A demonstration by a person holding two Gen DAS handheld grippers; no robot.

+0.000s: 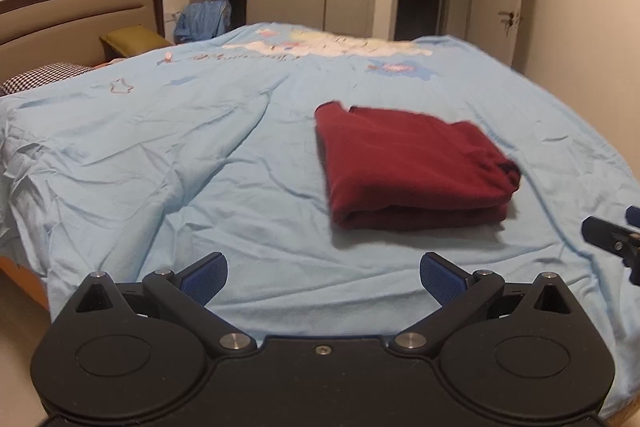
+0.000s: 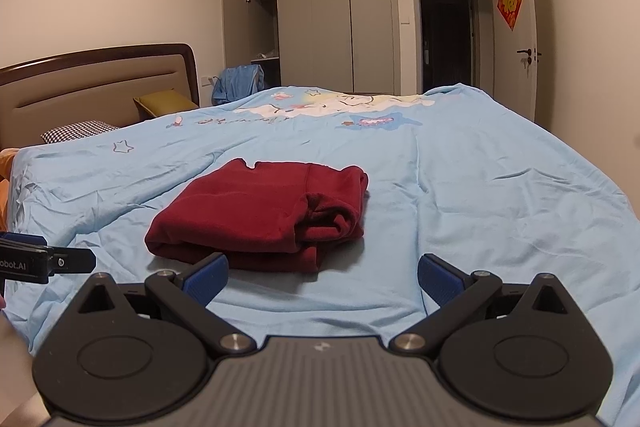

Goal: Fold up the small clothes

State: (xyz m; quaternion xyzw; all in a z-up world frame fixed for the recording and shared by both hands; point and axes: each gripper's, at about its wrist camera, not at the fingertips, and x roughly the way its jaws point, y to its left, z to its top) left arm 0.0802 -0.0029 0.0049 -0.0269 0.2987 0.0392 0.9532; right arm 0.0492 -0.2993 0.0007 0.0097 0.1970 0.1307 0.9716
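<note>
Red garment [image 2: 260, 215] lies folded on bed [image 2: 480, 187]; I hold left claw [image 1: 323, 277] and right claw [image 2: 322, 277] spread and empty, and a careless snag could unroll its loose right-hand layers.

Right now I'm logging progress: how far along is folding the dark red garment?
Done: the dark red garment lies folded into a compact stack on the light blue bedspread. In hand: nothing; left gripper and right gripper are open. Left: no other loose clothes visible.

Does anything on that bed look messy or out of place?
Nothing much. The red garment lies folded in a fairly neat stack on the blue cover, which is wrinkled. Its right end shows loose rolled layers. Both grippers, left and right, are open and hold nothing.
</note>
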